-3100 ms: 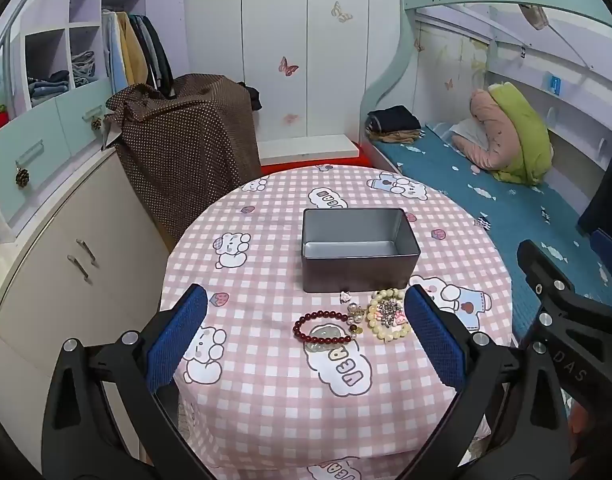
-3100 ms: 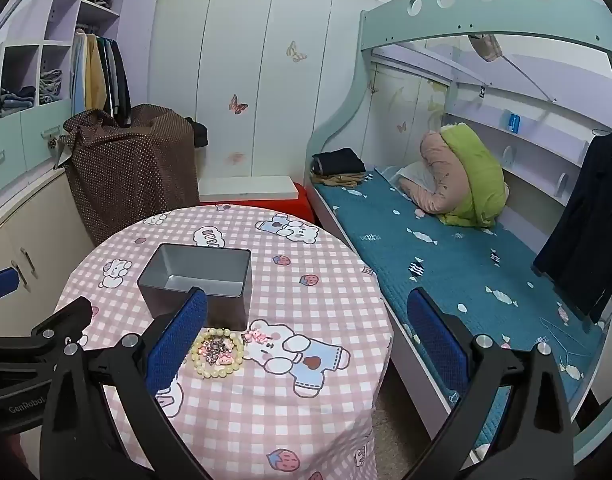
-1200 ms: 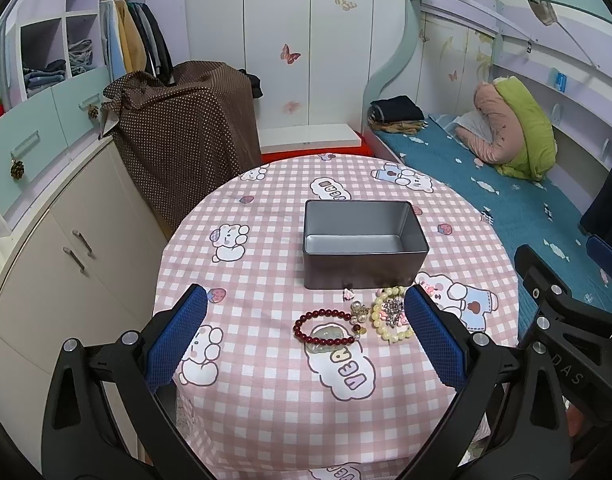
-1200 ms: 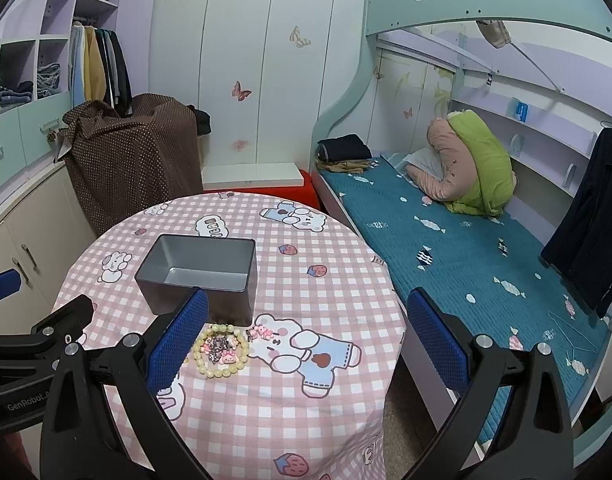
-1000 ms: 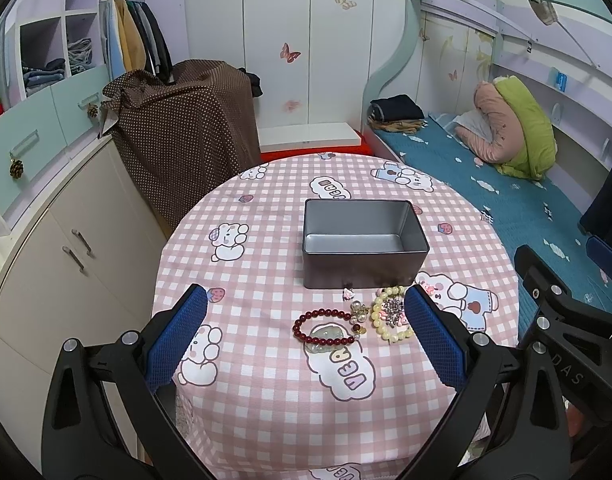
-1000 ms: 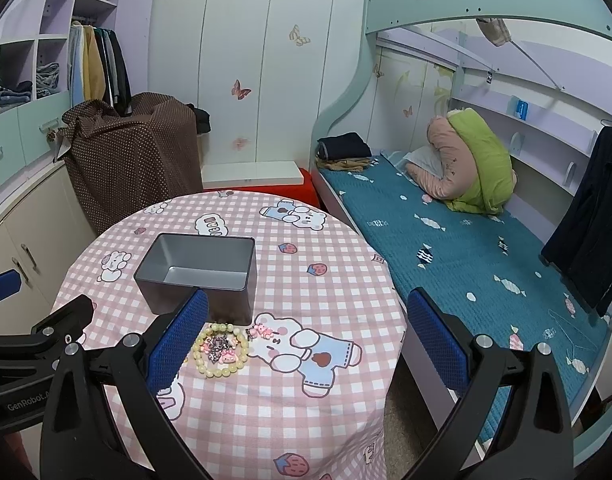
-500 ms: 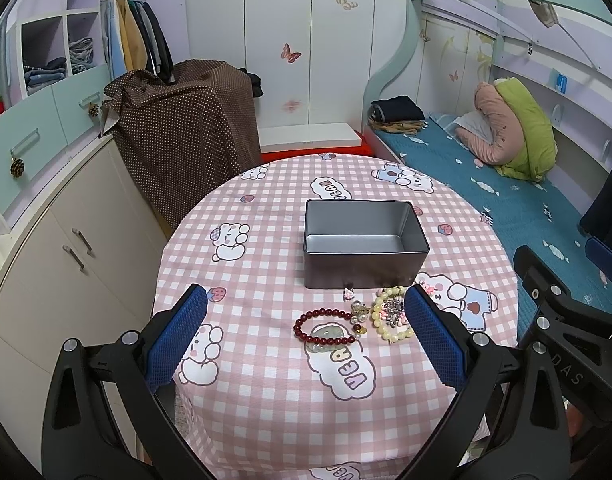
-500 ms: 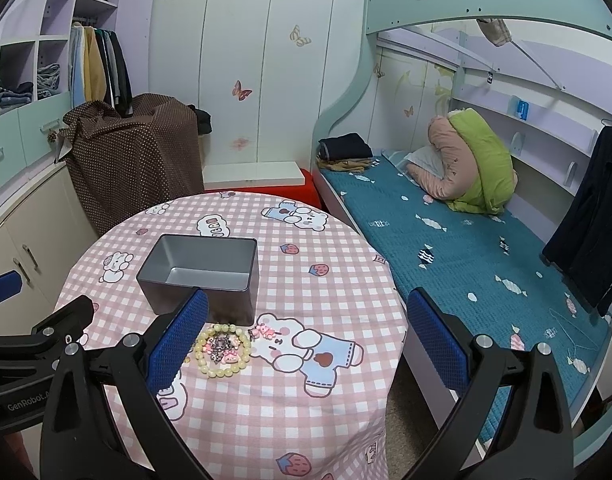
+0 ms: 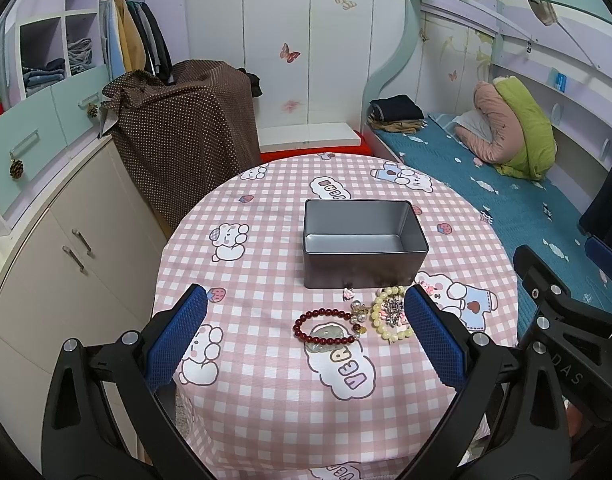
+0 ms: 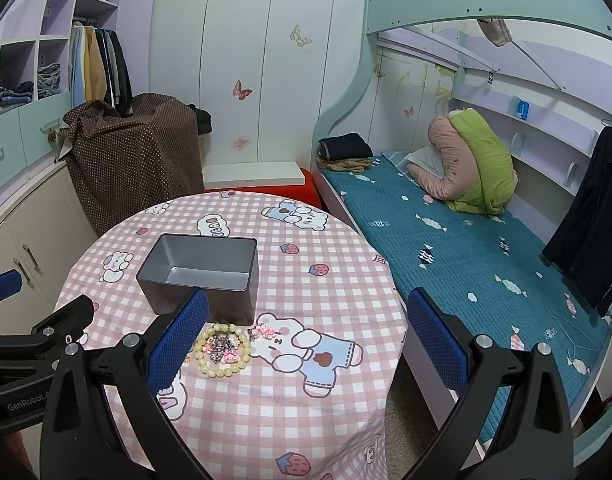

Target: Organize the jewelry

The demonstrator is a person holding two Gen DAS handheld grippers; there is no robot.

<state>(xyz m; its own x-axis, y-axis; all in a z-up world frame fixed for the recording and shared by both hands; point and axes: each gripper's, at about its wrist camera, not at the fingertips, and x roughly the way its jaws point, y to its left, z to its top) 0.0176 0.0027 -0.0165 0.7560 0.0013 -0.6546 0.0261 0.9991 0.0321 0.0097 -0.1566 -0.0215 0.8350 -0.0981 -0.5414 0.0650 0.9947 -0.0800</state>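
Observation:
An empty grey metal tin stands on the round table with a pink checked cloth. In front of it lie a dark red bead bracelet, a small cluster of pearl charms and a cream bead bracelet with small trinkets inside it. My left gripper is open and empty, held above the jewelry near the table's front. My right gripper is open and empty, to the right of the tin; the cream bracelet lies by its left finger.
A bed with a teal cover runs along the right of the table. Cream cabinets stand at the left. A brown dotted cloth covers something behind the table. A dark garment hangs at the far right.
Both views have shifted only slightly; the table and tin sit a touch lower and nearer. The jewelry and the tin have not moved. Both grippers stay open.

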